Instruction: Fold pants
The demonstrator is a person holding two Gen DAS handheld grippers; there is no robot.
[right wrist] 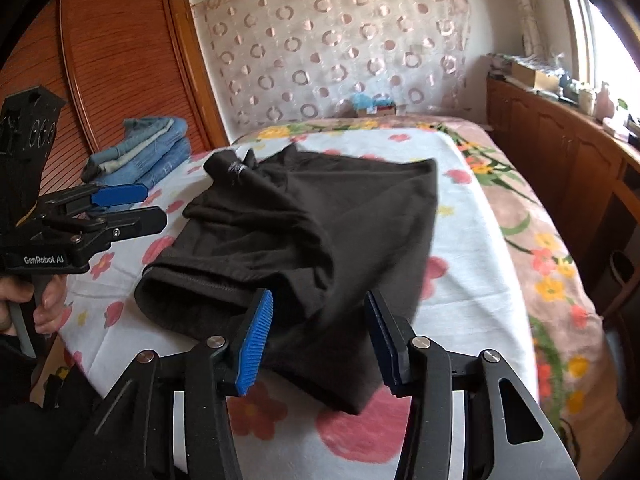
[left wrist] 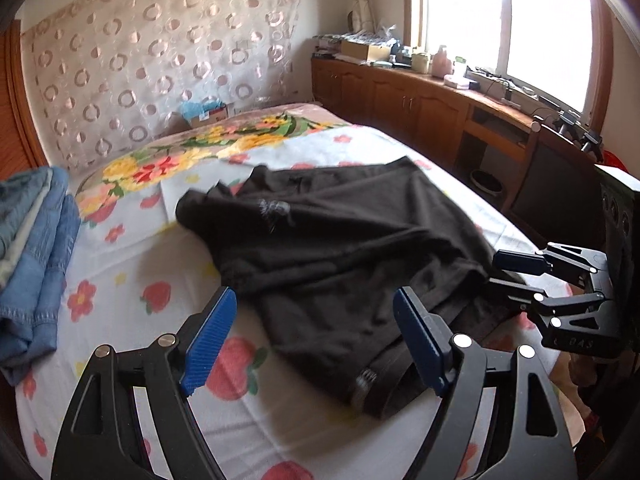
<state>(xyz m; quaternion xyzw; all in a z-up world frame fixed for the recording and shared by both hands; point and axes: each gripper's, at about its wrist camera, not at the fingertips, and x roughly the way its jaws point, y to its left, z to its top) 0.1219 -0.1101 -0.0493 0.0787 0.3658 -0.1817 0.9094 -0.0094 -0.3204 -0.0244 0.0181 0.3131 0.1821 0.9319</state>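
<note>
Black pants lie rumpled and partly folded on the flowered bed sheet; they also show in the right wrist view. My left gripper is open and empty, just above the near edge of the pants by the waistband. It shows from the side in the right wrist view. My right gripper is open, with its fingers on either side of the near fold of the pants, not gripping. It shows at the right in the left wrist view.
A stack of folded blue jeans lies at the bed's left side, also in the right wrist view. A wooden cabinet with clutter runs under the window on the right. A wooden wardrobe stands to the left.
</note>
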